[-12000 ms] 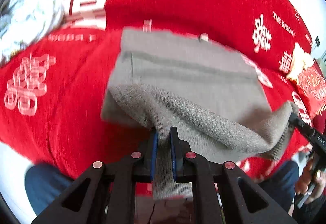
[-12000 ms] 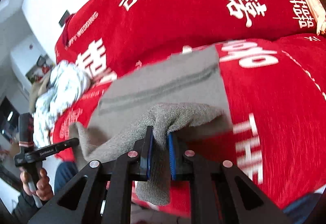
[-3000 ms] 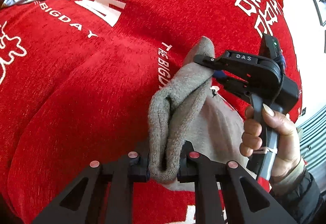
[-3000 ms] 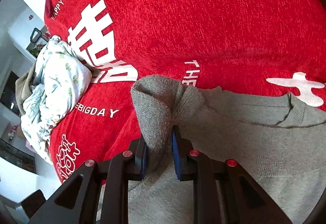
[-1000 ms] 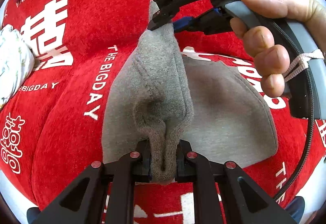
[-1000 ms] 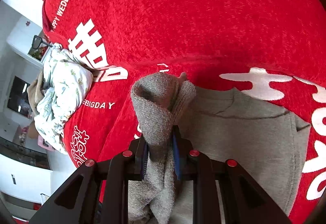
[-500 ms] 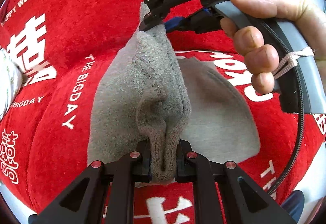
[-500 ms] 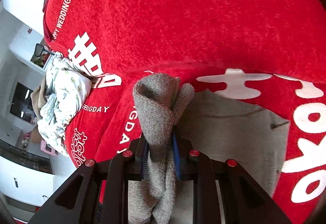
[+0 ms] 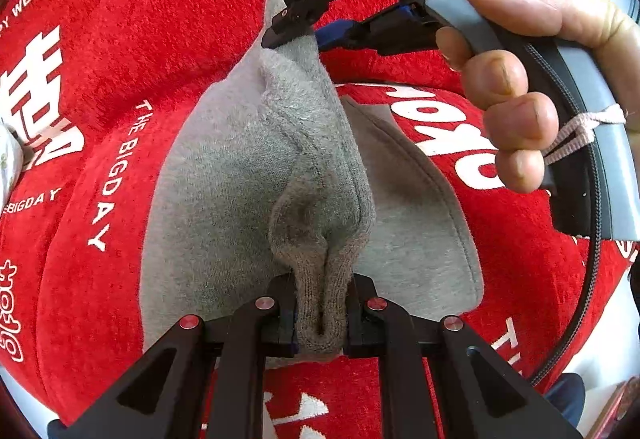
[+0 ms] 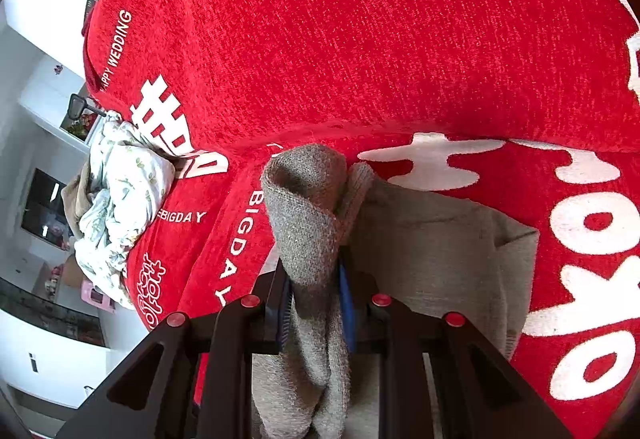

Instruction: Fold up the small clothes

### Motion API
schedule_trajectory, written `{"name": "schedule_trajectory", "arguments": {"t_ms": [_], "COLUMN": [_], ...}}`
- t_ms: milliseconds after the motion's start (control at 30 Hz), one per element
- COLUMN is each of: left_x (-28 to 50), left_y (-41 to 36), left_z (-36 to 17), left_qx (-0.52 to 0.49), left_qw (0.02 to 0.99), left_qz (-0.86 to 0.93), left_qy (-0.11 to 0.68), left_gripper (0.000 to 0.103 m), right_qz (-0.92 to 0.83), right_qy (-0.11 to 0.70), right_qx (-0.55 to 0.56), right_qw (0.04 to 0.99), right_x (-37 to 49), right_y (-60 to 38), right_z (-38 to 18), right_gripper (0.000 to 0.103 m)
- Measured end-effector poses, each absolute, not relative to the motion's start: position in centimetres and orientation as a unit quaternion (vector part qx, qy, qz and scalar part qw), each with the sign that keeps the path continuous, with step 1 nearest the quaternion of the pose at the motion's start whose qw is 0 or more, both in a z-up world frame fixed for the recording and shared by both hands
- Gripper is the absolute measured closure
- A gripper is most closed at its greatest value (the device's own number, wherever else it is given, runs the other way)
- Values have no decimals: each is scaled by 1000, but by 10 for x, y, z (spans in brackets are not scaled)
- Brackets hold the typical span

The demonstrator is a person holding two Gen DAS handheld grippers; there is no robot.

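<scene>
While clamped, both tongs downward-tilted

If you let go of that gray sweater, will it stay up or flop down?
Probably flop: the gray sweater sags between the left hand-held gripper and right hand-held gripper. It looks soft, bunching between the pads, and unlikely to slide on the fuzzy red cover.

Black two-finger tool, red screws, blue pads, grey handle, long nails

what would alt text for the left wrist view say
The left gripper pinches a bunched fold of a grey knit garment lifted over a red wedding-print cover. Above, a hand holds the right gripper, clamped on the same fold.
</scene>
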State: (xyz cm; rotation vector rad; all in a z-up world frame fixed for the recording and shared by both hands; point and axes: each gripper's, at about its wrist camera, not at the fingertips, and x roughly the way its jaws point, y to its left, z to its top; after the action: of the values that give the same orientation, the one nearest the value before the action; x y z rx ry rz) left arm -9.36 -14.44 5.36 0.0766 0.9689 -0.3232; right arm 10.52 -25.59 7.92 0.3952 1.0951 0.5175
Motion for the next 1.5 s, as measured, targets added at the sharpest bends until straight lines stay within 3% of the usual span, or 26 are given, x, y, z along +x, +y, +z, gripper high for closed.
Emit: {"name": "schedule_trajectory", "arguments": {"t_ms": [1500], "left_x": [-92], "left_y": [-185], "left_z": [60], "left_qx": [47], "left_qw": [867], "left_qz": [-191], "left_qy": [458], "left_gripper": [89], "right_qz": [250], "right_qy": [474], "right_qx": [242], "right_qw": [809], "right_x": [93], "right_y": [-322], "right_z": [67], "right_gripper": [82]}}
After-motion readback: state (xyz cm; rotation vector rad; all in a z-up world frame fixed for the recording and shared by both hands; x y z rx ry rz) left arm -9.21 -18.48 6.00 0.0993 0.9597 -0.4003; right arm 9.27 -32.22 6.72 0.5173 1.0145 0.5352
